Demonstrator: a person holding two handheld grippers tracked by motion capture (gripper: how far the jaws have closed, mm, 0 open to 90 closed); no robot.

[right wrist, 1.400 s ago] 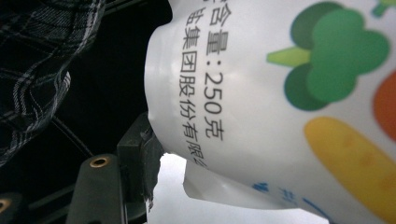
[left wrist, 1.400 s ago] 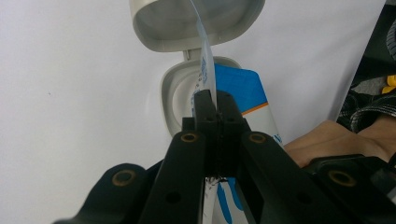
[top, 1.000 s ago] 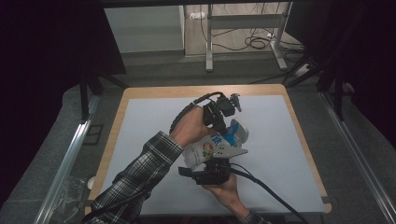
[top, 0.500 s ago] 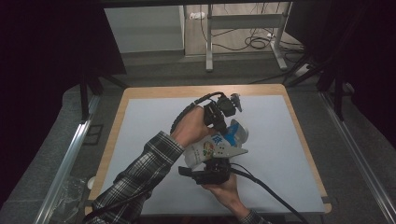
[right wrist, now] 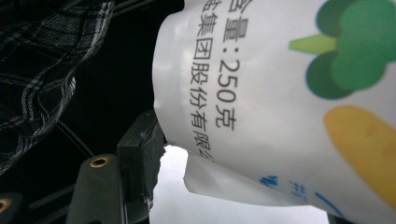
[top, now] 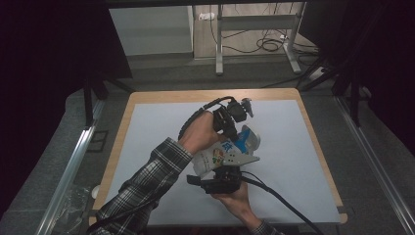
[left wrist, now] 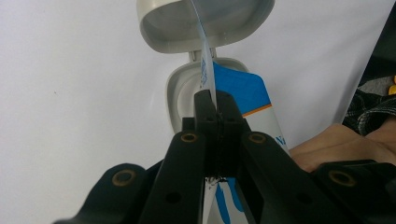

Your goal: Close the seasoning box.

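Note:
A white and blue pouch [top: 220, 156] with vegetable pictures is held above the white mat. Its grey flip lid [left wrist: 205, 18] stands open over the spout ring [left wrist: 182, 93]. My left gripper [left wrist: 215, 100] is shut on a thin blue-white seal strip [left wrist: 205, 60] that runs up from the spout. In the high view the left gripper [top: 238, 133] sits at the pouch's top end. My right gripper [top: 222, 175] is shut on the pouch's lower end. In the right gripper view one pad [right wrist: 140, 149] presses the printed pouch [right wrist: 280, 93]; the other jaw is hidden behind it.
A white mat [top: 156, 127] covers the wooden table [top: 161, 95]. A plaid sleeve [top: 147, 181] crosses the lower left. Beyond the far edge stand a metal desk frame [top: 219, 44] and floor cables [top: 269, 44]. Metal rails [top: 73, 156] flank the table.

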